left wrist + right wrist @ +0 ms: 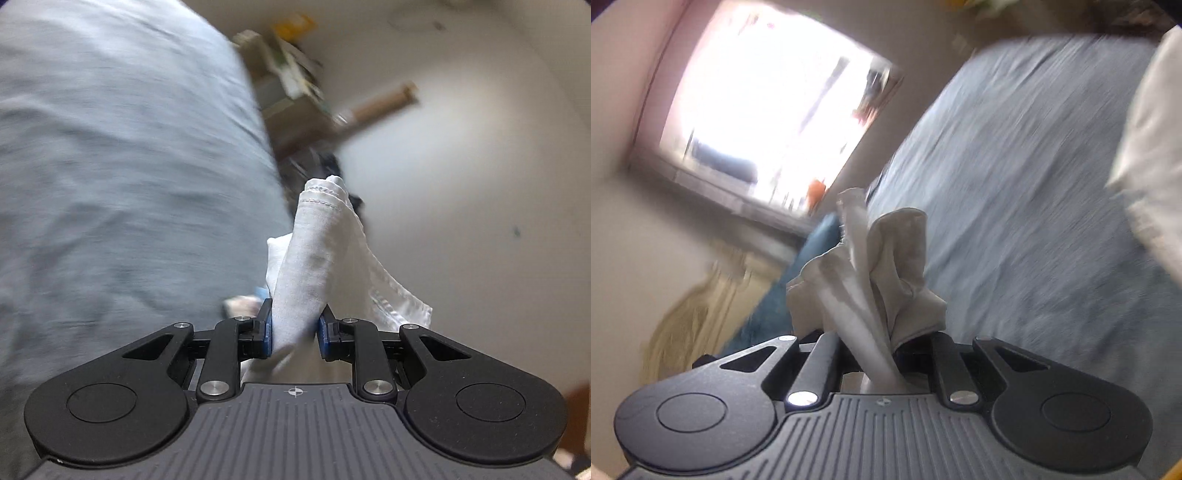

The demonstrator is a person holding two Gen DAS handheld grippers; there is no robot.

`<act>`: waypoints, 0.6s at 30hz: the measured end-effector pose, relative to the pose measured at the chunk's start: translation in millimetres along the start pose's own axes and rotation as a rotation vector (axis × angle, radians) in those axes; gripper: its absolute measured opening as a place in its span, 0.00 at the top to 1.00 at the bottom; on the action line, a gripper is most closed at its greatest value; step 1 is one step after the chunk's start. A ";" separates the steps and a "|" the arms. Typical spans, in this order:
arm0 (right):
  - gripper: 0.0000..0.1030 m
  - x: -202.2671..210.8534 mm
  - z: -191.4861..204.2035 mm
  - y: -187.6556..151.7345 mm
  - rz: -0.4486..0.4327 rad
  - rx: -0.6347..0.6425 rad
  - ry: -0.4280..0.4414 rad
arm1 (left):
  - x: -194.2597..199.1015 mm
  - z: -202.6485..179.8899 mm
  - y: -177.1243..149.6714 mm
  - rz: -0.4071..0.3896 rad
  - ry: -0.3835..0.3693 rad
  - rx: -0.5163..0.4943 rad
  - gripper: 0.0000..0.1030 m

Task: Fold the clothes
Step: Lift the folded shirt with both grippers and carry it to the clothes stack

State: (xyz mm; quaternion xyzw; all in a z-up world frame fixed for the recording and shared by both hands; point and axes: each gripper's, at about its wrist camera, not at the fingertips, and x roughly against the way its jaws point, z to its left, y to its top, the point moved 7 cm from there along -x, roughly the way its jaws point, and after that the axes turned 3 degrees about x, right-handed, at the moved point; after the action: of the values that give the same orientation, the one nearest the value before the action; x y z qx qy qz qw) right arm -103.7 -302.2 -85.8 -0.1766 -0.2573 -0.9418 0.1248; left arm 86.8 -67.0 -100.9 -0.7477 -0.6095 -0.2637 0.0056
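The white garment (pixel 317 258) hangs bunched between our left gripper (pixel 295 332) and right gripper (pixel 866 350), each clamped on an edge, raised above the grey-blue bedcover (pixel 110 166) presumably to spread it for folding.

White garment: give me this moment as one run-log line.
left gripper: shut on white garment | right gripper: shut on white garment | below: grey-blue sheet | views: motion-blurred
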 end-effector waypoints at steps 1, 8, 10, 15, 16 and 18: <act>0.90 16.2 0.3 4.1 -0.047 -0.014 -0.016 | -11.5 -13.2 2.0 0.022 -0.011 -0.023 0.79; 0.89 92.5 -16.8 25.9 -0.260 -0.049 -0.128 | -116.2 -84.8 2.4 0.183 -0.051 -0.135 0.79; 0.89 103.8 -33.0 32.2 -0.306 -0.078 -0.134 | -149.9 -95.7 2.9 0.221 -0.034 -0.161 0.79; 0.89 124.2 -96.2 56.3 -0.422 -0.244 -0.075 | -238.1 -115.7 1.6 0.299 0.033 -0.210 0.79; 0.89 126.3 -112.5 62.3 -0.432 -0.283 -0.063 | -256.5 -118.2 0.6 0.317 0.050 -0.215 0.79; 0.89 128.6 -150.8 76.5 -0.428 -0.352 -0.041 | -296.6 -120.3 -2.8 0.354 0.096 -0.238 0.79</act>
State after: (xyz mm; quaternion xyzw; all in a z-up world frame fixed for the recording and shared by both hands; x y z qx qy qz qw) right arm -235.7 -464.5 -122.4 -0.1561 -0.1236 -0.9732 -0.1148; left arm 2.6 -375.4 -117.2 -0.8250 -0.4322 -0.3641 -0.0077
